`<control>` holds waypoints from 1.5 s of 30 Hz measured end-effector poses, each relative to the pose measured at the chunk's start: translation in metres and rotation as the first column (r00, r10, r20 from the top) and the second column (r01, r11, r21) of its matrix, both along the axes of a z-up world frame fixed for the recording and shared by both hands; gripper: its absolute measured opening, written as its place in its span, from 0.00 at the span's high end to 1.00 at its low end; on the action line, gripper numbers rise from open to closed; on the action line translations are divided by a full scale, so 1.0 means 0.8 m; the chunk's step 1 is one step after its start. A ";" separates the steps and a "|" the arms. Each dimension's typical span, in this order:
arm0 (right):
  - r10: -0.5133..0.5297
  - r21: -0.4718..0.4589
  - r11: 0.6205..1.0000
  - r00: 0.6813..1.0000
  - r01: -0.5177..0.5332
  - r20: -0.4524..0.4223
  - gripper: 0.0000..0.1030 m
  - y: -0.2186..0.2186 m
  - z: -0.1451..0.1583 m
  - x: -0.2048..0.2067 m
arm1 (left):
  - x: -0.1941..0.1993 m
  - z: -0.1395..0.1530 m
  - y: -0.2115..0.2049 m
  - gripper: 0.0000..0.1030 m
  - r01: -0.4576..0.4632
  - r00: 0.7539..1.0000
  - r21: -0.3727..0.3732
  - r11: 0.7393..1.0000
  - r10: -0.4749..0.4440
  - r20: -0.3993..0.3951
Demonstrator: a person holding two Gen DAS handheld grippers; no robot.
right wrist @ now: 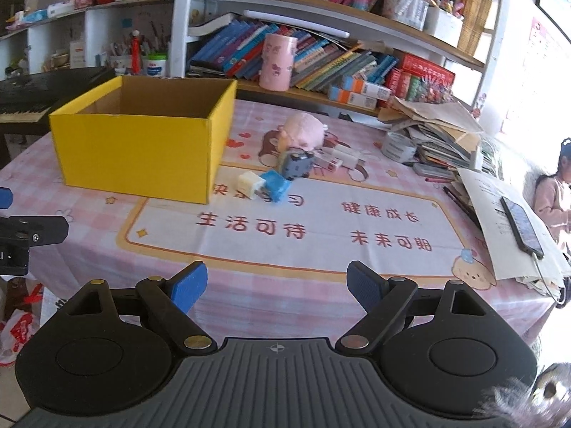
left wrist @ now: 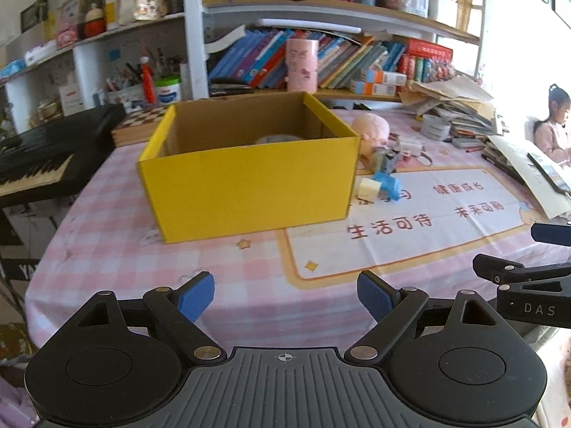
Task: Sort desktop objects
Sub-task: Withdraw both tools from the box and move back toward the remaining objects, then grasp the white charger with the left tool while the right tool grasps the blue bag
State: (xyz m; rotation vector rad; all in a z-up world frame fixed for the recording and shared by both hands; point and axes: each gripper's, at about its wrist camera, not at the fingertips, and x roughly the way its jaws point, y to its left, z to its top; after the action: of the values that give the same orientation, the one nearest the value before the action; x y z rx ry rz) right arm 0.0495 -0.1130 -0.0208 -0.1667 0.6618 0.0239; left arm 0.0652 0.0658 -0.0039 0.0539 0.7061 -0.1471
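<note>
Barely started I'd say: left gripper point(left wrist: 285, 294) and right gripper point(right wrist: 276, 285) both hover with jaws wide and empty, the open yellow cardboard box point(left wrist: 249, 182) holds maybe one roundish thing, while the cream cube point(right wrist: 251, 184), blue block point(right wrist: 276, 187) and pink plush point(right wrist: 303, 130) sit loose on the counter point(right wrist: 321, 221) just right of it.

The left gripper point(left wrist: 285, 294) and right gripper point(right wrist: 276, 285) share one build: matte black linkage arms tipped with ribbed blue finger pads point(left wrist: 374, 299), round brass and silver pivot pins point(left wrist: 207, 352), two large black discs either side of a dark grey ribbed base plate point(right wrist: 274, 378) marked with a small white crosshair. White letters "DAS" show on the right gripper's black side.
</note>
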 end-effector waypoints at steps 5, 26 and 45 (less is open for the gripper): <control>-0.049 0.010 0.999 0.999 0.049 -0.013 0.18 -0.023 -0.001 0.009 | 0.016 -0.001 -0.024 0.13 0.052 0.999 0.001 0.999 -0.052 -0.006; -0.100 0.013 0.995 0.993 0.101 -0.058 0.18 -0.101 -0.008 0.071 | 0.079 -0.016 -0.119 0.13 0.207 0.977 -0.022 0.978 -0.207 -0.050; 0.185 0.104 0.979 0.975 -0.173 -0.124 0.44 -0.148 -0.012 0.184 | 0.133 -0.030 -0.187 0.33 0.119 0.990 -0.042 0.992 -0.122 -0.074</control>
State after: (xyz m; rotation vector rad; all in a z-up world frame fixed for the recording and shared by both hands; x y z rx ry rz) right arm 0.1965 -0.2318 -0.0308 -0.1352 0.7763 0.2411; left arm 0.1715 -0.0835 -0.0282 0.0559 0.7762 -0.2793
